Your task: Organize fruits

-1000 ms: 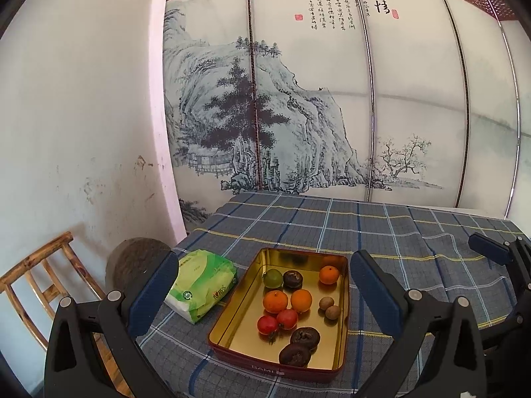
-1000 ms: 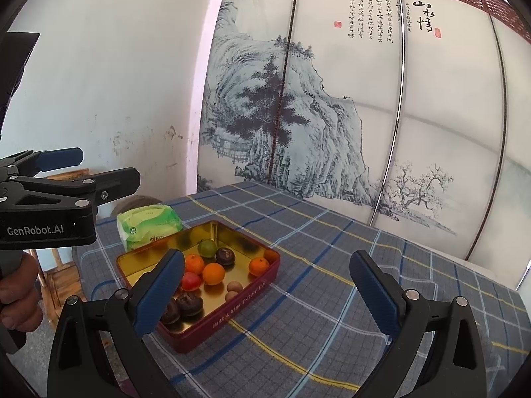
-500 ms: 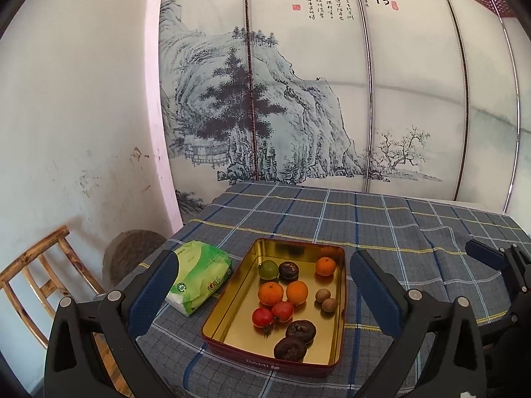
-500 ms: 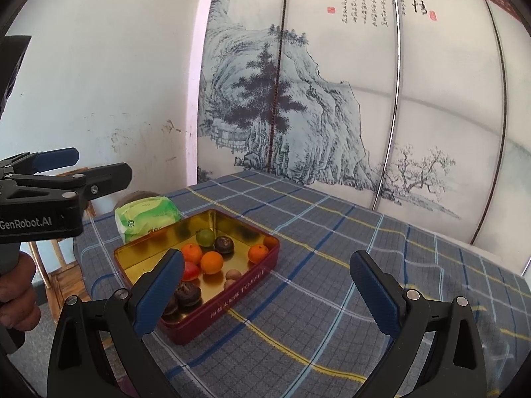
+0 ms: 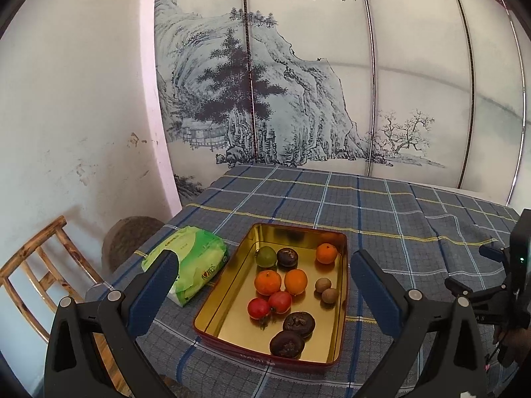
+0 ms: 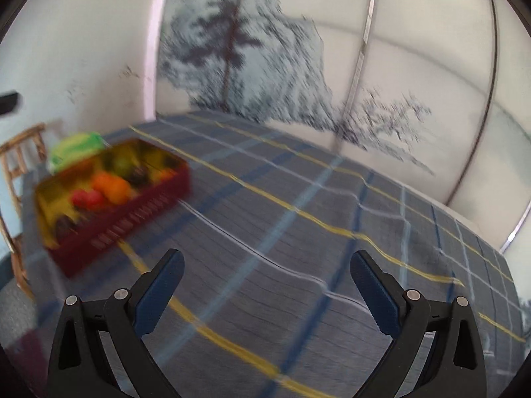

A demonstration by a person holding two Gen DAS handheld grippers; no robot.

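Bright, soft daylight, left wrist view sharp, right wrist view smeared by motion blur, fisheye edges curved and vignetted

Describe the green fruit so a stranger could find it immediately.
On the plaid tablecloth sits a gold-lined tin holding fruit. In its far left part lies the green fruit, beside a dark brown one; it is the tin's only green piece.

Ahead of the left claw, beyond the worktop covered in a grey-blue plaid cloth with yellow and white stripes, stands a pale folding screen painted with an ink mountain landscape and calligraphy. To its left rises a scuffed white plaster wall. Low against that wall stands a bamboo-framed wooden chair, in soft, even daylight.
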